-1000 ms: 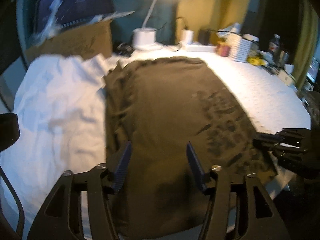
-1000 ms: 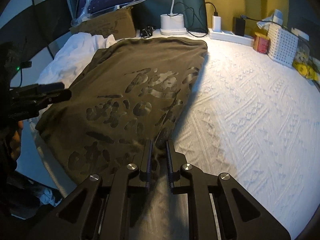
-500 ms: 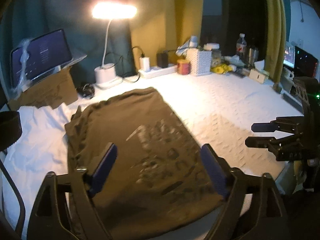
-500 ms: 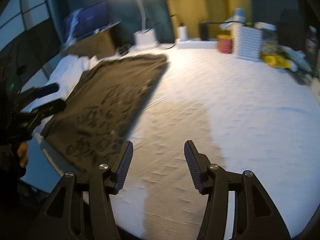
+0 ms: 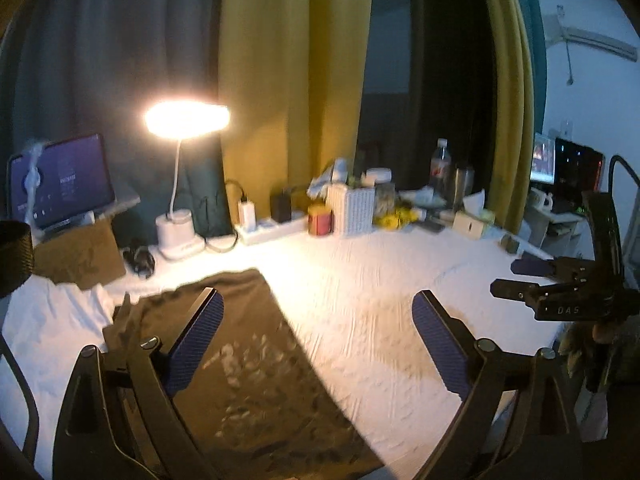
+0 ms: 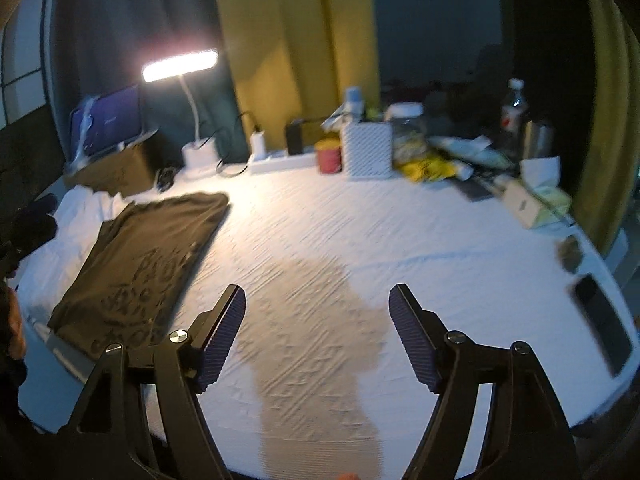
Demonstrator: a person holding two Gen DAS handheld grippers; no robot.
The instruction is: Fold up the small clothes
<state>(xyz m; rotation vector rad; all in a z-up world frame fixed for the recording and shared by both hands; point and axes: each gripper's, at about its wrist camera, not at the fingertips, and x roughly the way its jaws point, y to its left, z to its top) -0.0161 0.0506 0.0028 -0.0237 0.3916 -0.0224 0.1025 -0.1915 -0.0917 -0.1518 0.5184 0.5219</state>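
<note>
A folded olive-brown shirt (image 5: 256, 376) (image 6: 148, 264) with a dark print lies flat at the left side of the white textured table cover (image 6: 360, 232). My left gripper (image 5: 316, 320) hangs above the shirt's right edge, its jaws opening wide with nothing between them. My right gripper (image 6: 316, 312) is raised over bare white cover to the right of the shirt, jaws also opening and empty. In the left wrist view the right gripper (image 5: 516, 276) shows at the right edge.
A lit desk lamp (image 5: 186, 120), a tablet (image 5: 60, 180) on a cardboard box, a power strip (image 6: 280, 160), a red tin (image 6: 329, 156), a white basket, jars and bottles line the back. White cloth (image 5: 52, 320) lies left of the shirt. A phone (image 6: 604, 324) lies at the right edge.
Both grippers have risen and tilted up away from the shirt. The right gripper let go of the shirt's edge and opened wide; the left opened further.
</note>
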